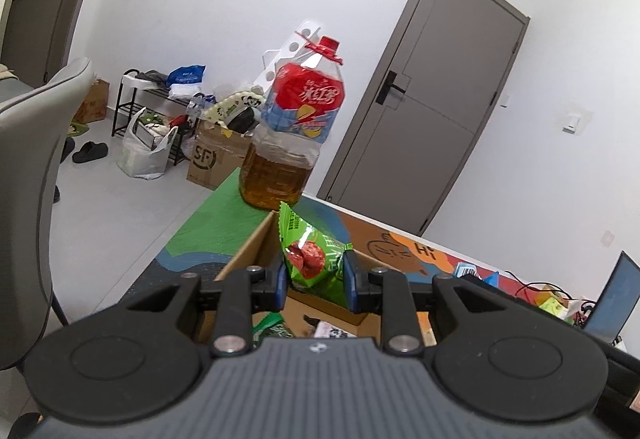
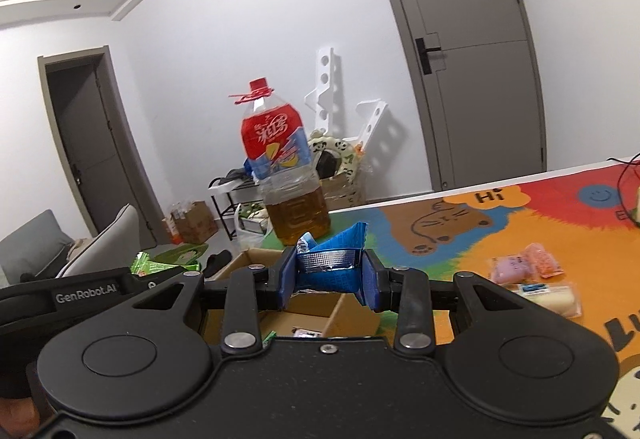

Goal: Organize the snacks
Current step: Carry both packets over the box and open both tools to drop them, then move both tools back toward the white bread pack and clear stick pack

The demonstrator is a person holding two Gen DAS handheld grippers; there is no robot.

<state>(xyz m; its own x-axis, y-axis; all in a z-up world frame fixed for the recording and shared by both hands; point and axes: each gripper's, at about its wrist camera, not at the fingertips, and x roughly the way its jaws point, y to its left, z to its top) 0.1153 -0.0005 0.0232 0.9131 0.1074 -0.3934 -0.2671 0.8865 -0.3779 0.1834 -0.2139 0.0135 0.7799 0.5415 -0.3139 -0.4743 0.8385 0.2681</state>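
Snacks were held over the open cardboard box: one crinkled green packet was clamped in the left gripper, one glossy blue foil packet in the right gripper. Three soft wrapped snacks lay on the colourful mat. One plastic oil bottle stood behind the box.

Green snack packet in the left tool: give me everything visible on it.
The green snack packet is a glossy plastic pouch printed with red fruit and white lettering, its top edge crimped and serrated. It stands roughly upright, tilted slightly, pinched at its lower half between the blue pads of the left tool. It hangs above the open cardboard box and appears sealed and puffy. In the right wrist view it shows only partly, beside the other tool's body.
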